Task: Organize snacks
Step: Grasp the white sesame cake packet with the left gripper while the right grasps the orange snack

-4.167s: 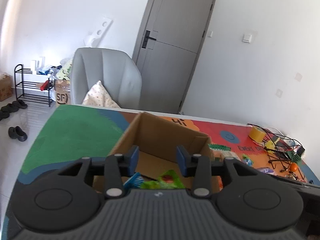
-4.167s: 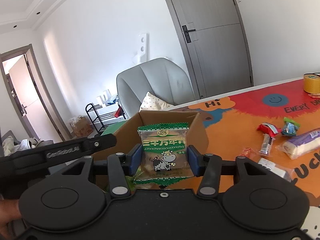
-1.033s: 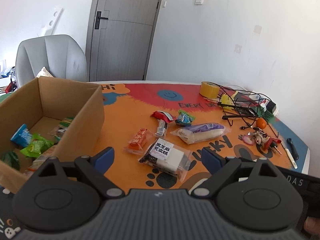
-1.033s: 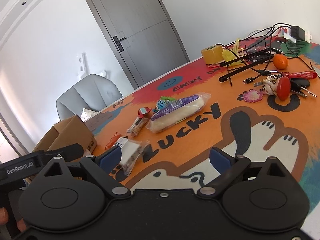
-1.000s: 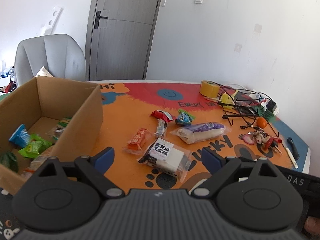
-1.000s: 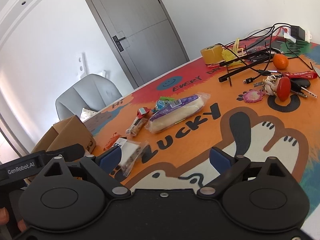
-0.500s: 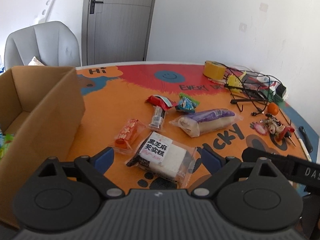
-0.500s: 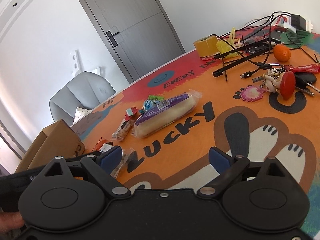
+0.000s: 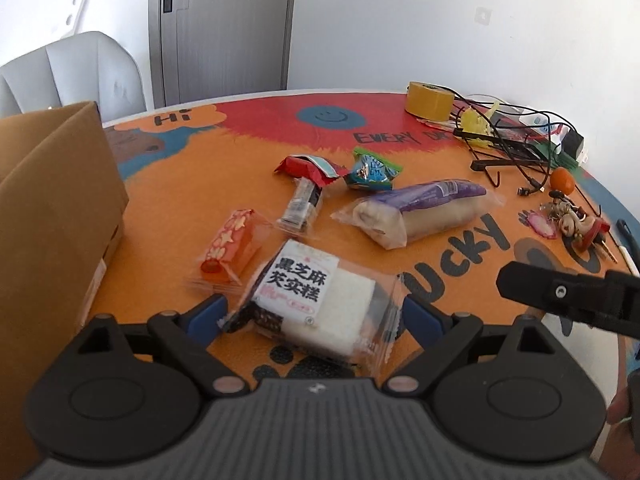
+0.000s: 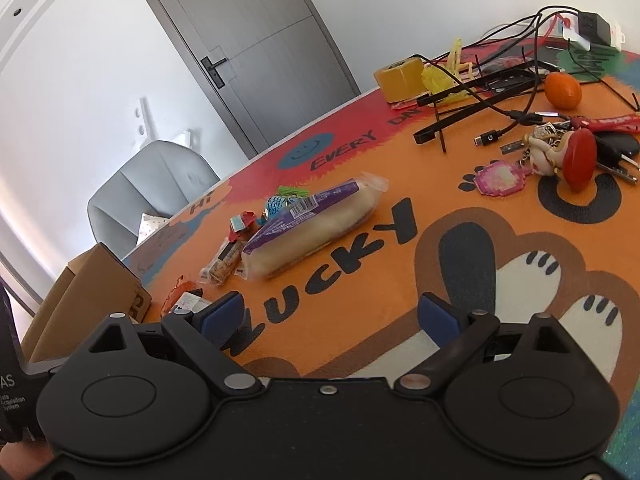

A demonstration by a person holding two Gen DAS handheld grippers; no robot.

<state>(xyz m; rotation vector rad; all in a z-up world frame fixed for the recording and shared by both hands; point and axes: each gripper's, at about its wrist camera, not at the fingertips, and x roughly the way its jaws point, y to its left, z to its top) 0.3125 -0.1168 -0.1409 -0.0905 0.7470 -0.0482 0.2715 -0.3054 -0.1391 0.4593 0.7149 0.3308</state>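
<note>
The left tool (image 9: 312,318), fingers spread apart, straddles the black-sesame cake packet (image 9: 316,304) lying on the desk (image 9: 168,184), cardboard box (image 9: 52,208) to its left, while the right tool (image 10: 330,316) hangs spread wide over bare mat.

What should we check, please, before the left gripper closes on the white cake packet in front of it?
1. Left gripper open wide enough: ok, both pads stand outside the packet's sides.
2. Cake packet centred between the pads: ok, it lies between them, slightly angled.
3. Pads low enough to grip the cake, not just the wrapper: cannot tell.
4. Neighbouring orange snack clear of the left pad: cannot tell, its wrapper edge lies very close.
5. Right gripper out of the way: ok, open and empty over the mat, to the right of the packet.
6. Cardboard box reachable on the left: ok, but its inside is hidden.
</note>
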